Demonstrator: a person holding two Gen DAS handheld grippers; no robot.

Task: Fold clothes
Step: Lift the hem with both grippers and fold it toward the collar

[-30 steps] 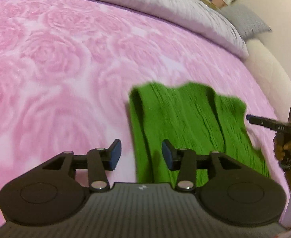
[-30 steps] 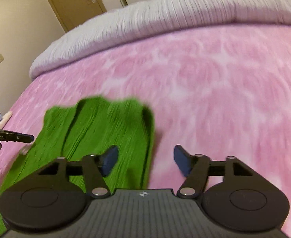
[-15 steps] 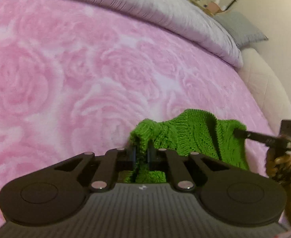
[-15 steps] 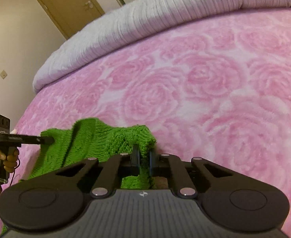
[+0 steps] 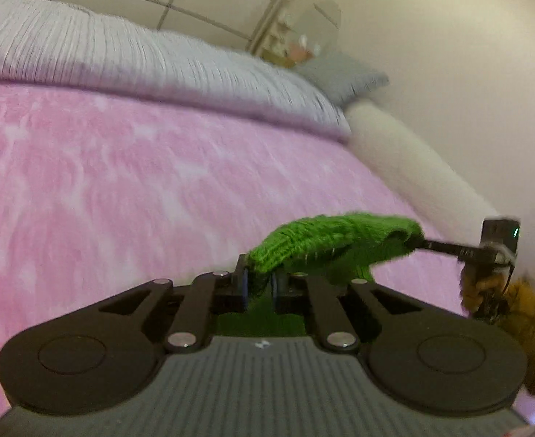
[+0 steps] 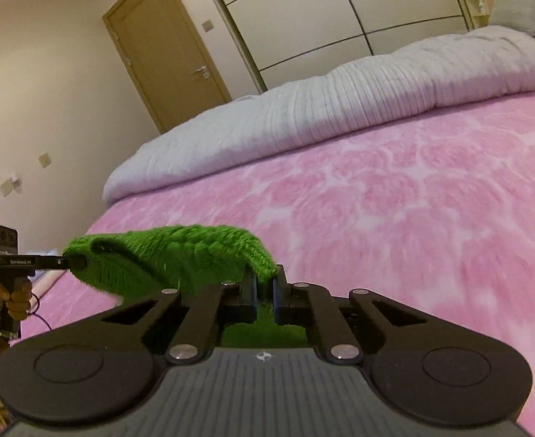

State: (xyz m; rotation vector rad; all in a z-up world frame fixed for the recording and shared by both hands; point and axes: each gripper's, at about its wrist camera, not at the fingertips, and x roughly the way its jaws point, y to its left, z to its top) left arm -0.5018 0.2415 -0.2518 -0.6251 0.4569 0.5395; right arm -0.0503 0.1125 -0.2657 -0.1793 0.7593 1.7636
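A green knitted garment (image 5: 333, 240) hangs stretched between both grippers, lifted off the pink blanket. In the left wrist view my left gripper (image 5: 259, 284) pinches one corner of the knit between its blue pads; its jaws are opening slightly with the fabric still between them. My right gripper (image 5: 413, 243), held by a hand, grips the far corner. In the right wrist view my right gripper (image 6: 264, 284) is shut on its corner of the green garment (image 6: 180, 255), and the left gripper (image 6: 79, 262) holds the other end. The rest of the garment hangs hidden below the gripper bodies.
A pink rose-patterned blanket (image 6: 394, 200) covers the bed. A grey ribbed duvet (image 6: 303, 109) lies bunched along the far side, with a grey pillow (image 5: 343, 73) near the wall. A padded bed edge (image 5: 405, 160), a door (image 6: 165, 54) and wardrobe panels (image 6: 322, 7) stand beyond.
Both grippers, open over the flat green garment a second ago, closed on its near corners and rose, lifting it off the blanket. The views now tilt up towards the walls.
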